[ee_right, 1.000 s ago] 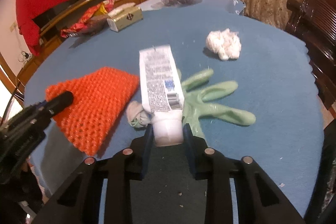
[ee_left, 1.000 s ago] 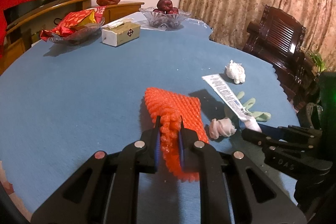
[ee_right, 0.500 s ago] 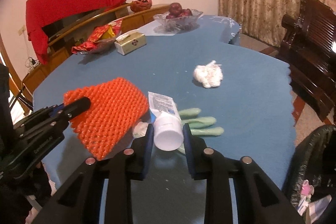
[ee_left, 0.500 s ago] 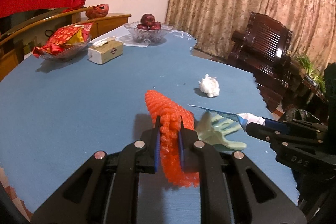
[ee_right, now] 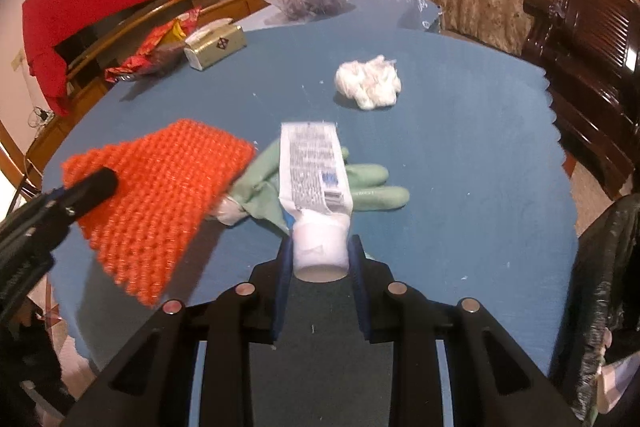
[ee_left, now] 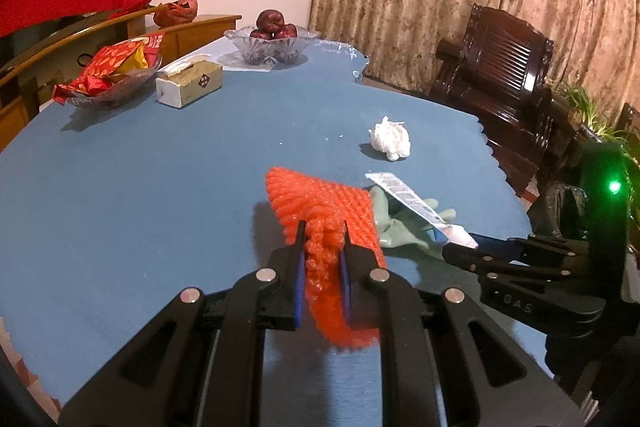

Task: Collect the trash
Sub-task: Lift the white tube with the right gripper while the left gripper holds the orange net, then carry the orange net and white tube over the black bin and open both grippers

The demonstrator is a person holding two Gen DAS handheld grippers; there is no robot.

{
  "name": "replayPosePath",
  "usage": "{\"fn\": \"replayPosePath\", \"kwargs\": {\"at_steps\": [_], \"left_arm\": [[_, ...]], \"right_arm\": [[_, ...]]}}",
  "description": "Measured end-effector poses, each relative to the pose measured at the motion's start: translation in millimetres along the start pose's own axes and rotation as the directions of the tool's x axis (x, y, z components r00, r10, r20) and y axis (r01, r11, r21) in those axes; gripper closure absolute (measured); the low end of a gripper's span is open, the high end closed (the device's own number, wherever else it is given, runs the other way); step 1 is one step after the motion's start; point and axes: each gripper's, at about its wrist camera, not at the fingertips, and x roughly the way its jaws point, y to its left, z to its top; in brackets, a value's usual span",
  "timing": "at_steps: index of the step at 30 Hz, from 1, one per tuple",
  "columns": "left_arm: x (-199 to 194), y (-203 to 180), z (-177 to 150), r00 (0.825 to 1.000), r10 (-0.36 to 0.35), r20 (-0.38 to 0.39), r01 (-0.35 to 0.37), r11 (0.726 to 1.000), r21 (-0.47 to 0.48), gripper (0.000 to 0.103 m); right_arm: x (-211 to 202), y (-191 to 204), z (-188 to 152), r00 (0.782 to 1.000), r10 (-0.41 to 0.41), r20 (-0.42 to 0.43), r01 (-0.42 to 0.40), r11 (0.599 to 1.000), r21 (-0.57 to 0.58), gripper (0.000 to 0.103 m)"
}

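Left wrist view: you are pinching the orange foam net (ee_left: 320, 211) between the fingers of the left gripper (ee_left: 322, 259), jaws nearly together and clamped on a bunched fold, so the rest of the net is fanning out ahead of the fingertips and dangling below them. Gripping by a fold is likely what is keeping this floppy mesh from slipping. It looks lifted off the blue table (ee_left: 132, 167), judging by the shadow under it.

Right wrist view: you are holding the white tube (ee_right: 314, 179) by its cap end, the right gripper (ee_right: 320, 251) clamped on the cap, body sticking forward past the fingertips. The cap is the stiff part, so that grip makes sense.

Just beyond both sets of fingers the green glove (ee_right: 368, 187) is lying flat on the table, with a small crumpled wad (ee_right: 230, 211) tucked beside it, to the left of the right fingertips. Farther ahead the white tissue ball (ee_right: 368, 83) is sitting alone, well apart. All three are waiting for pickup.

Off to the right of the right fingers, past the table edge, a black trash bag (ee_right: 608, 287) is hanging open, probably the drop spot.
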Motion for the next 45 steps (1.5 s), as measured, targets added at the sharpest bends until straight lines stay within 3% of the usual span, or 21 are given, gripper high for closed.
{"fn": "replayPosePath", "kwargs": {"at_steps": [6, 9, 15, 31, 45], "left_arm": [[5.5, 4.2, -1.6, 1.0, 0.003, -0.012, -0.003, 1.0, -0.006, 0.09], [7.8, 4.6, -2.1, 1.0, 0.002, -0.016, -0.002, 1.0, -0.007, 0.09], [9.0, 5.2, -2.3, 1.0, 0.002, -0.018, -0.002, 1.0, -0.011, 0.09], [-27.2, -36.3, 22.0, 0.993, -0.076, 0.085, 0.074, 0.997, 0.029, 0.09], [-60.2, -130.5, 39.4, 0.959, -0.238, 0.151, 0.217, 0.965, 0.144, 0.09]], "right_arm": [[16.5, -2.0, -0.4, 1.0, 0.017, -0.024, -0.016, 0.999, 0.035, 0.071], [20.8, -1.7, 3.1, 0.999, 0.036, -0.022, -0.035, 0.998, 0.047, 0.06], [17.3, 2.3, 8.6, 1.0, 0.014, -0.012, -0.014, 1.0, 0.012, 0.074], [-90.3, -27.2, 22.0, 0.983, -0.029, 0.183, 0.022, 0.999, 0.043, 0.074], [-179.5, -90.7, 6.1, 0.943, -0.161, 0.29, 0.123, 0.982, 0.143, 0.074]]}}
